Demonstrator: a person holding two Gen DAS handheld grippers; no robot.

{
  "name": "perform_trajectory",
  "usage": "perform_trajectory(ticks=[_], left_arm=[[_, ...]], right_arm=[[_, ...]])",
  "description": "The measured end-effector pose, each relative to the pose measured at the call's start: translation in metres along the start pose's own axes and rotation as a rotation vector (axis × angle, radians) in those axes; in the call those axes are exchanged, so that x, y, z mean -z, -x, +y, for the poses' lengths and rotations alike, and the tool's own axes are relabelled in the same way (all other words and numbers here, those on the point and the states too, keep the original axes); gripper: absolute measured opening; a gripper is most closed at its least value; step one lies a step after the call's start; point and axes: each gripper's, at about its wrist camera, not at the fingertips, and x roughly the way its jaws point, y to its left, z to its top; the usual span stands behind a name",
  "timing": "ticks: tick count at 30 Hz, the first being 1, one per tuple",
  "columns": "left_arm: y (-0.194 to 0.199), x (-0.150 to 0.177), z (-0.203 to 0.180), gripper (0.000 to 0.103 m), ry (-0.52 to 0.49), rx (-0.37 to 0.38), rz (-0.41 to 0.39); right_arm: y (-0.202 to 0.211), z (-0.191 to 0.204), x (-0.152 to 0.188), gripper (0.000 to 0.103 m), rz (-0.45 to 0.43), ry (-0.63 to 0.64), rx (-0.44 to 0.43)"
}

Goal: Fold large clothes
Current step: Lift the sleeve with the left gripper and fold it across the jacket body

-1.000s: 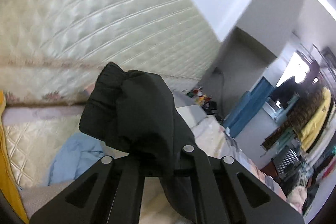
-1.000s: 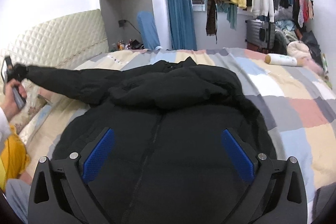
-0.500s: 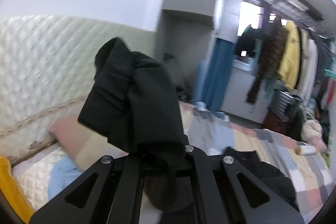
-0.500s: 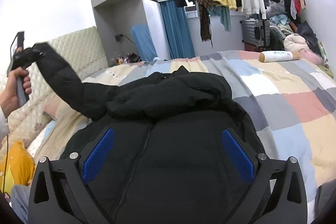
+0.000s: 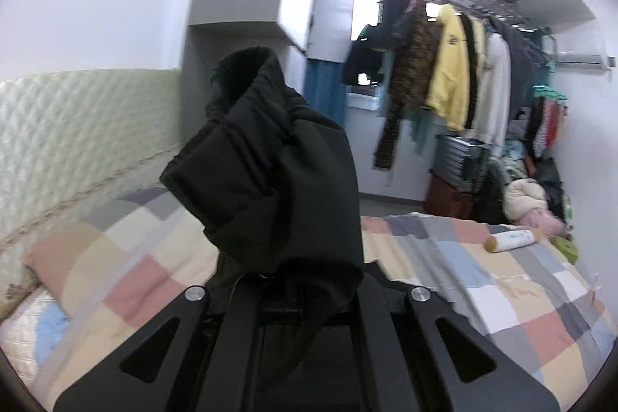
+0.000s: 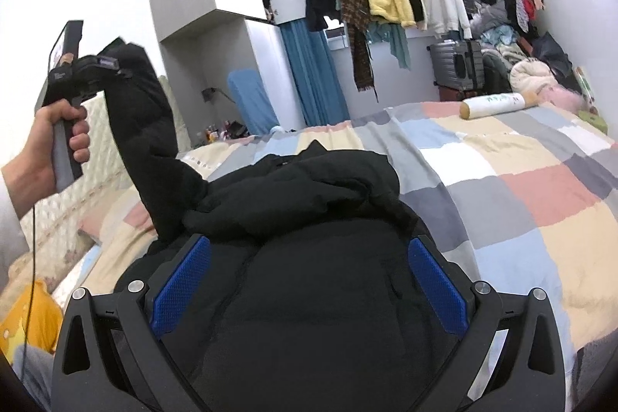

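Patchwork quilt (image 6: 521, 188), black jacket (image 6: 309, 296), sleeve (image 5: 270, 172) clamped, labels unreadable.

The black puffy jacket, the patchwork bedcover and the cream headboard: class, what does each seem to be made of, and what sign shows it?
Black puffy jacket: probably matte synthetic shell with padding; it bulges in soft quilted sections.
Patchwork bedcover: likely woven cotton, matte; flat coloured squares, soft wrinkles.
Cream headboard: seemingly faux leather or satin, padded; diamond stitching with a slight sheen.
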Motion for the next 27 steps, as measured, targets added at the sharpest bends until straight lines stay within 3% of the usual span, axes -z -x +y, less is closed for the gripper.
perform_trajectory(ticks=[6, 13, 20, 27], left_arm=[[-0.027, 0.033, -0.059, 0.003, -0.034, 0.086, 0.05], [-0.063, 0.102, -0.104, 0.003, -0.071, 0.16, 0.178], [-0.099, 0.151, -0.141, 0.003, -0.121, 0.157, 0.286], [-0.117, 0.174, -0.149, 0.003, -0.102, 0.132, 0.337]], right_arm=[[0.004, -0.012, 0.007, 0.103, -0.004, -0.02, 0.021], [0.004, -0.029, 0.006, 0.103, -0.021, -0.081, -0.006], [-0.006, -0.046, 0.01, 0.103, 0.001, -0.142, -0.017], [-0.013, -0.056, 0.013, 0.103, 0.005, -0.17, -0.008]])
